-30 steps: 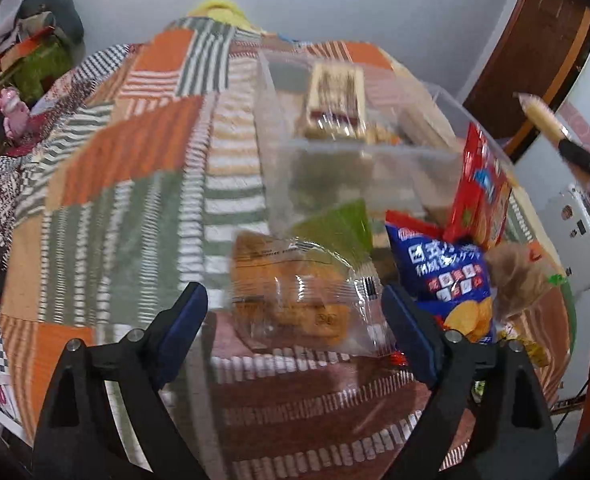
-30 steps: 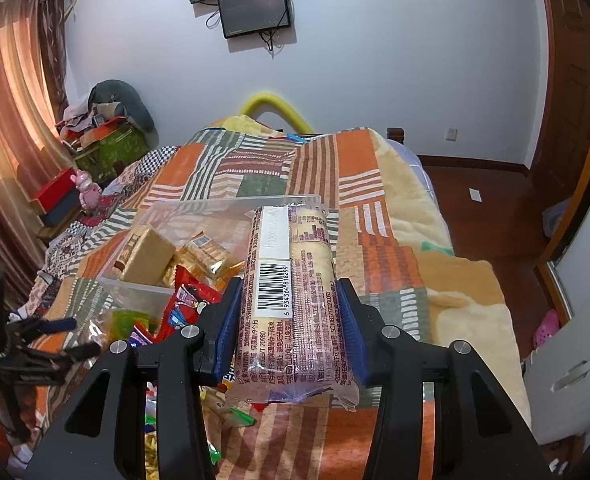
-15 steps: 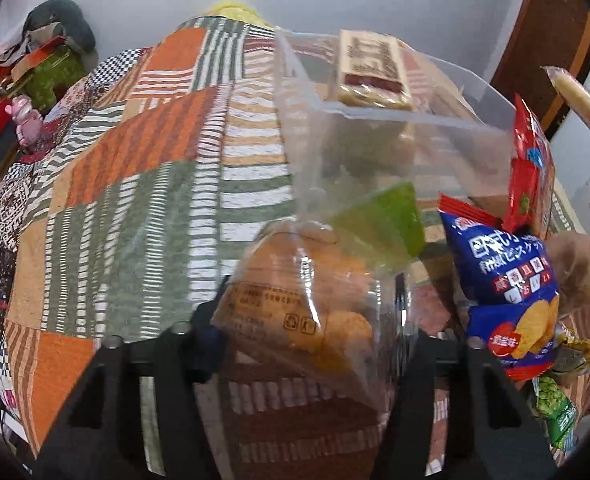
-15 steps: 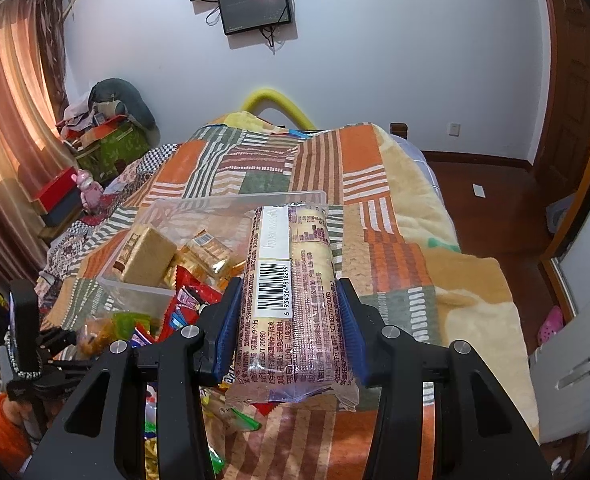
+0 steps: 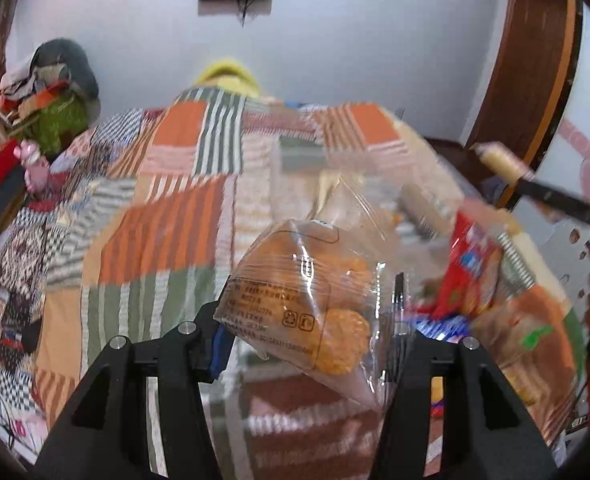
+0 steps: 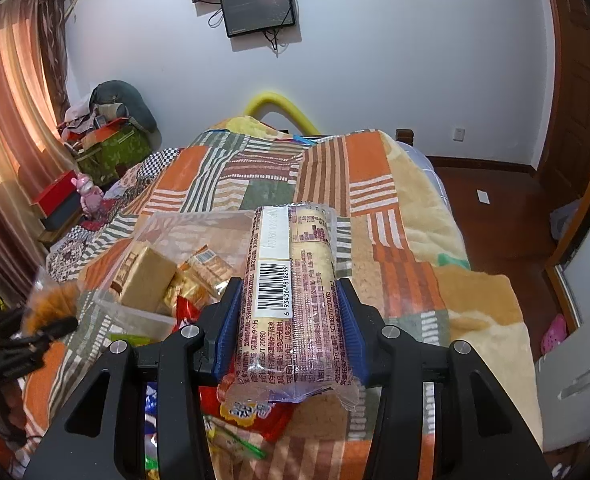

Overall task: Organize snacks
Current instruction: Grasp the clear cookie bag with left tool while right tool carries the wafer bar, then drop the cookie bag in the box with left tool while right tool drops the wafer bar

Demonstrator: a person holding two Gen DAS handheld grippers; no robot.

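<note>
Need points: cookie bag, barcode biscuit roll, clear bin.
cookie bag (image 5: pixel 315 304): left wrist view, on the clear wrap over the cookies.
biscuit roll (image 6: pixel 295 280): right wrist view, mid-pack beside the barcode.
clear bin (image 6: pixel 135 312): right wrist view, on its near wall.

The left gripper (image 5: pixel 309 320) fills the lower centre of its own view, its black fingers (image 5: pixel 219 340) closed on a clear cracker bag (image 5: pixel 307 304) that is raised and tilted. In the right wrist view that same gripper (image 6: pixel 35 328) shows at the left edge, blurred. The right gripper (image 6: pixel 289 328) sits at lower centre of its view, blue-padded fingers (image 6: pixel 227 332) pressed against both sides of a long biscuit pack (image 6: pixel 291 296), which points away toward the frame's middle.
</note>
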